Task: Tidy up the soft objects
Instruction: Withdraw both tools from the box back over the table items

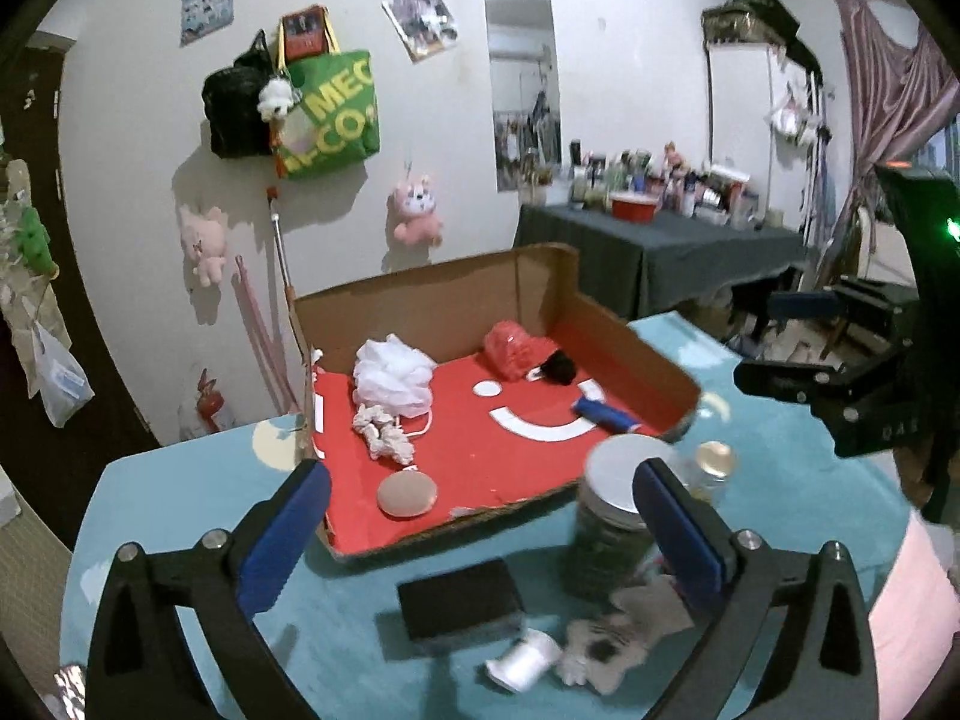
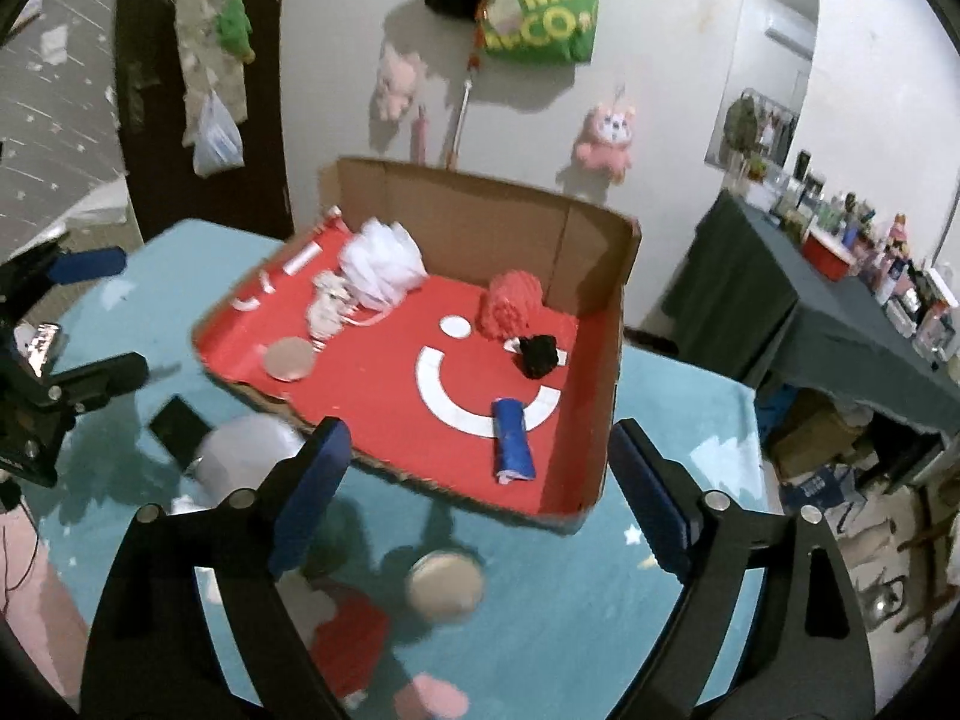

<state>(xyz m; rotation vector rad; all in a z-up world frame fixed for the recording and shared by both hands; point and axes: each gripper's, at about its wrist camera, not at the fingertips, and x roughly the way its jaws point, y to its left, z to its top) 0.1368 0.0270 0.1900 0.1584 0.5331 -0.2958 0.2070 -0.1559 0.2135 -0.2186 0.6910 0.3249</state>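
Note:
A cardboard box with a red floor lies on the teal table. In it are a white mesh puff, a white scrunchie, a round beige puff, a red mesh puff, a black soft item and a blue roll. My left gripper is open and empty above a black sponge and a soft grey-white toy. My right gripper is open and empty over a red-and-white soft toy.
A glass jar with a silver lid, a small jar and a white spool stand on the table. The right gripper shows at the right edge of the left wrist view. A cluttered dark table stands behind.

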